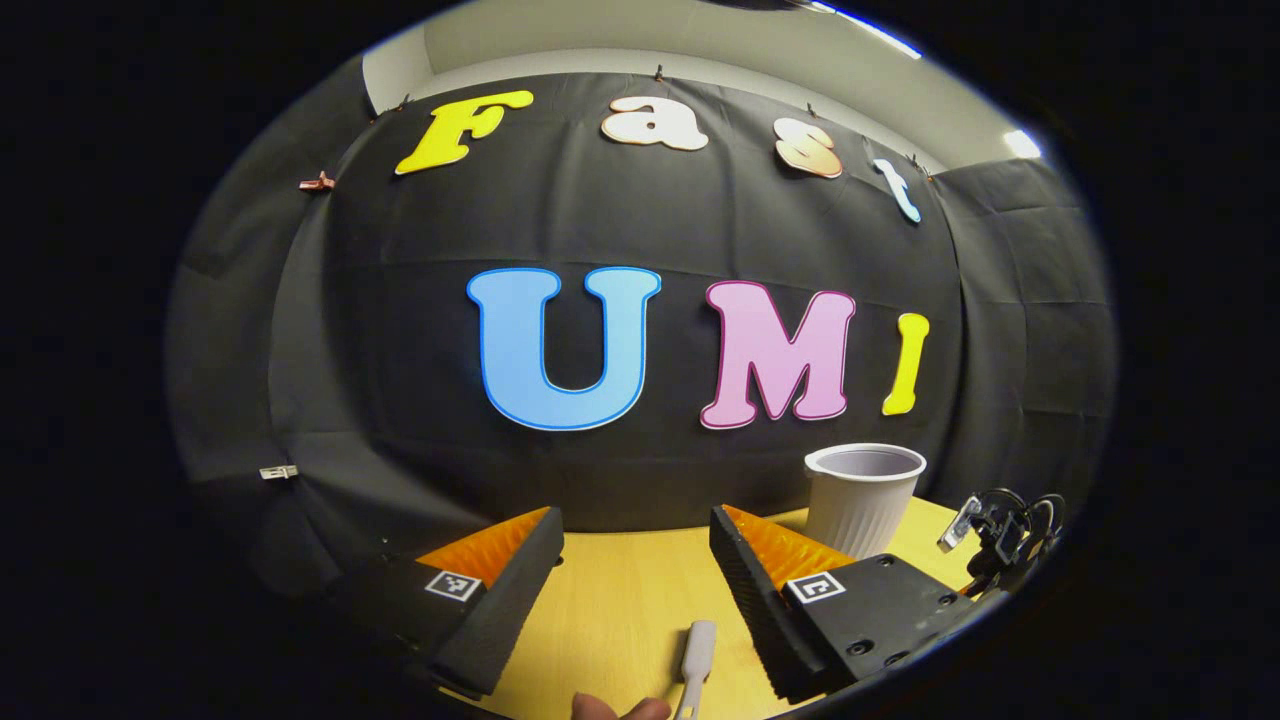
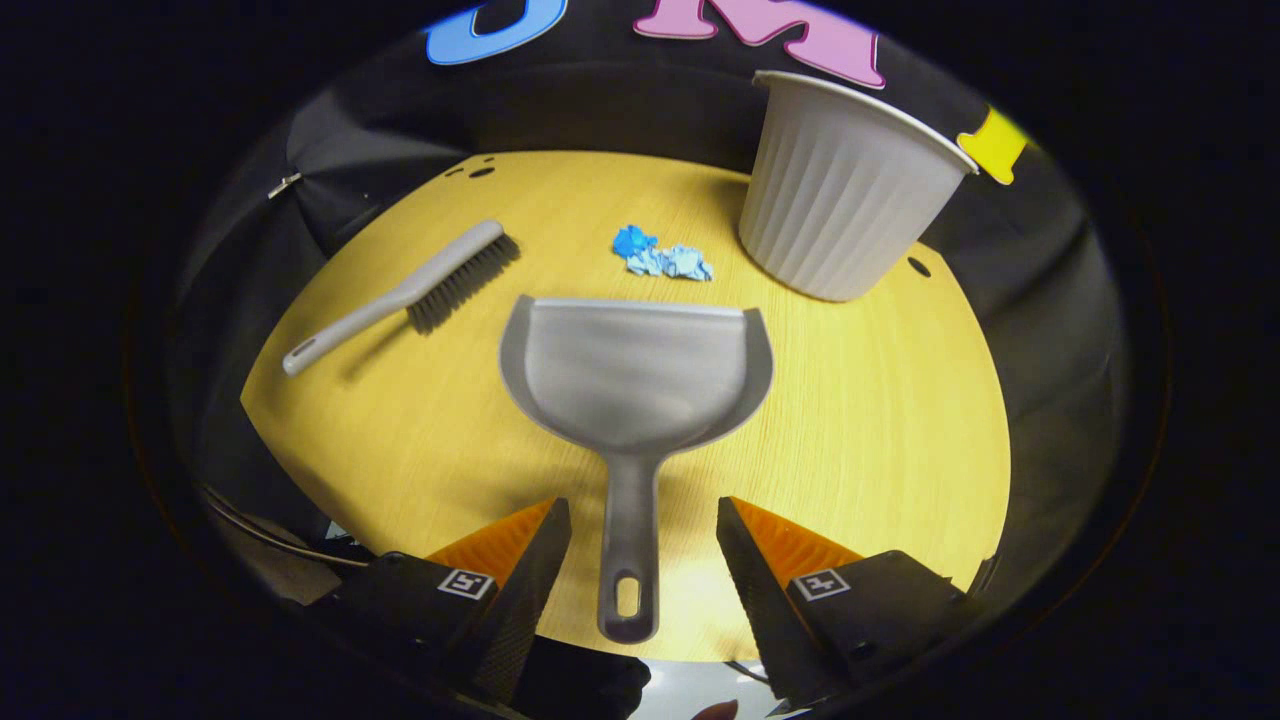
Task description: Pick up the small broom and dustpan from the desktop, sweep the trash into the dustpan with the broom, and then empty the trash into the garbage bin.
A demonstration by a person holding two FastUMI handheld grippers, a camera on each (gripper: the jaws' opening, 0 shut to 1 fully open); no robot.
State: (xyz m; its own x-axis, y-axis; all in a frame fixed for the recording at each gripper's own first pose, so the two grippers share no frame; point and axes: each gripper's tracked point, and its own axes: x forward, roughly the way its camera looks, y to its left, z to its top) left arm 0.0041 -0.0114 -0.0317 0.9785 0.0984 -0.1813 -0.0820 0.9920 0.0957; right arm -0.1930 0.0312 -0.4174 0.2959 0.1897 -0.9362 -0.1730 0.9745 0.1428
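Observation:
In the right gripper view a grey dustpan lies flat on the yellow wooden table. Its handle points back between the fingers of my right gripper, which is open with a gap on both sides. The grey broom lies at an angle to the dustpan's left. Crumpled blue trash sits just past the pan's front lip. In the left gripper view my left gripper is open, and the broom's handle end lies low between its fingers, untouched.
A white ribbed bin stands upright at the table's far right, also seen as the bin beyond my left gripper's right-hand finger. A black clamp with cables sits at the table's right edge. A fingertip shows at the bottom.

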